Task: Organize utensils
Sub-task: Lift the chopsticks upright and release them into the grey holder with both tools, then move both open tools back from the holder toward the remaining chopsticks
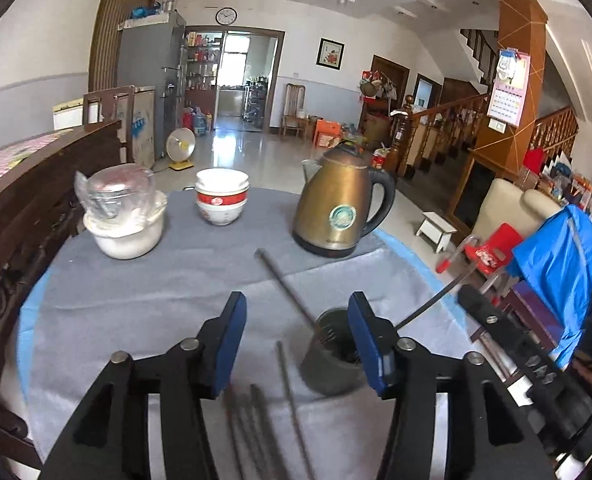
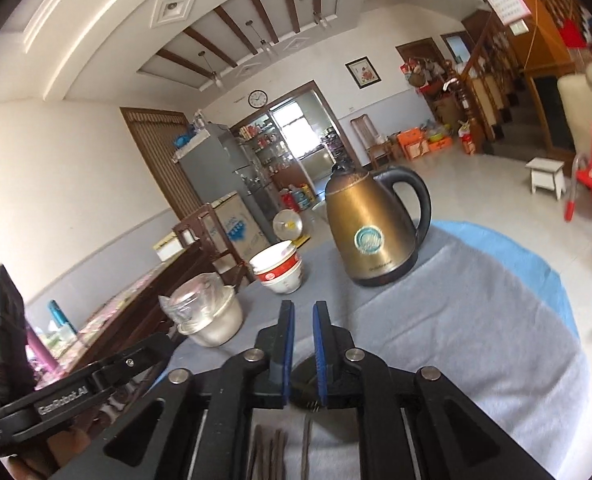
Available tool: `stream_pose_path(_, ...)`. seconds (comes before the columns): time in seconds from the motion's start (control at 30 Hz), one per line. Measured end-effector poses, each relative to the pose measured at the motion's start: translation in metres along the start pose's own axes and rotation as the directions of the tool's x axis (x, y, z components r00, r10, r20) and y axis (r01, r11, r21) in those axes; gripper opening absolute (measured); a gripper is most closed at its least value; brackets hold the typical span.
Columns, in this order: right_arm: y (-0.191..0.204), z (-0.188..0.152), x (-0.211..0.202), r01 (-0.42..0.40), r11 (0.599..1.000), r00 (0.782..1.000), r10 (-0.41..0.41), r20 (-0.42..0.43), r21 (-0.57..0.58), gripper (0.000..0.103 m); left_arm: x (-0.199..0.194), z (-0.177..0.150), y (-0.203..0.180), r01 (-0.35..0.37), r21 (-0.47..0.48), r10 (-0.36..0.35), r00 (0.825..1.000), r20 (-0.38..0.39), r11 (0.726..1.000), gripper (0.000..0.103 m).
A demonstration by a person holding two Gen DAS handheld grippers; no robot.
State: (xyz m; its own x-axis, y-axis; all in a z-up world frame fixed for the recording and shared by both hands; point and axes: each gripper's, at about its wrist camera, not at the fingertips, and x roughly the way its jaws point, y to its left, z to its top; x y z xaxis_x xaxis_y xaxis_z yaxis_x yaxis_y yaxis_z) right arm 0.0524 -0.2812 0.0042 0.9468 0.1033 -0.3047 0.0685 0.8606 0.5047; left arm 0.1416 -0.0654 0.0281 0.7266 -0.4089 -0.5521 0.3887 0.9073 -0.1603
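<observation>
A dark cylindrical utensil holder [image 1: 330, 354] stands on the grey tablecloth [image 1: 168, 280], with one metal chopstick [image 1: 284, 284] leaning out of it. Several more dark chopsticks [image 1: 256, 424] lie on the cloth near me. My left gripper [image 1: 296, 312] is open and empty, its right finger just beside the holder. In the right wrist view my right gripper [image 2: 304, 316] has its blue pads a narrow gap apart with nothing between them, above the holder [image 2: 304, 388] and the loose chopsticks [image 2: 272, 452].
A bronze electric kettle [image 1: 342, 208] stands at the back right of the table. Stacked red and white bowls [image 1: 221, 200] and a white bowl holding a glass jar [image 1: 122, 216] stand at the back left. A dark wooden bench [image 1: 20, 200] runs along the left.
</observation>
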Motion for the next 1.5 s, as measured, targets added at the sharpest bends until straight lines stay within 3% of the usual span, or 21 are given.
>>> stream_pose_path(0.1,-0.013,-0.016,-0.016,-0.038,0.999,0.999,0.036,0.035,0.035,0.069,-0.005,-0.015,0.012,-0.042,-0.007,0.042,0.999,-0.007,0.999,0.058)
stream_pose_path(0.17,-0.019,-0.026,-0.025,-0.054,0.998,0.996,0.052,0.070,0.031,0.069,-0.004,-0.026,0.023,-0.065,-0.018,0.065,0.998,-0.022,0.998,0.059)
stream_pose_path(0.3,-0.030,-0.053,-0.022,-0.120,0.991,0.993,0.120,0.002,0.061,0.067,0.008,-0.060,0.045,-0.153,-0.014,0.151,0.986,-0.077,0.988,0.059)
stream_pose_path(0.43,-0.043,-0.079,-0.009,-0.143,0.987,0.987,0.148,-0.066,0.076,0.067,0.016,-0.091,0.073,-0.196,-0.083,0.188,0.978,-0.094,0.977,0.059)
stream_pose_path(0.57,-0.066,-0.101,0.013,-0.160,0.971,0.973,0.185,-0.138,0.175,0.067,0.024,-0.112,0.093,-0.280,-0.159,0.265,0.958,-0.108,0.947,0.058)
stream_pose_path(0.7,-0.075,-0.113,0.025,-0.143,0.971,0.969,0.177,-0.171,0.192,0.067,0.030,-0.125,0.095,-0.371,-0.137,0.361,0.928,-0.092,0.918,0.058)
stream_pose_path(0.8,-0.078,-0.117,0.031,-0.152,0.969,0.965,0.188,-0.181,0.194,0.067,0.042,-0.130,0.097,-0.379,-0.127,0.365,0.923,-0.119,0.917,0.058)
stream_pose_path(1.1,-0.081,-0.116,0.033,-0.162,0.965,0.965,0.198,-0.169,0.206,0.067,0.061,-0.148,0.119,-0.419,-0.209,0.382,0.903,-0.198,0.884,0.058)
stream_pose_path(1.37,-0.080,-0.117,0.034,-0.162,0.968,0.968,0.194,-0.162,0.192,0.064,0.073,-0.154,0.133,-0.420,-0.261,0.348,0.895,-0.279,0.869,0.059)
stream_pose_path(1.5,-0.077,-0.116,0.034,-0.156,0.973,0.970,0.184,-0.159,0.172,0.062,0.078,-0.154,0.128,-0.453,-0.217,0.384,0.874,-0.298,0.864,0.059)
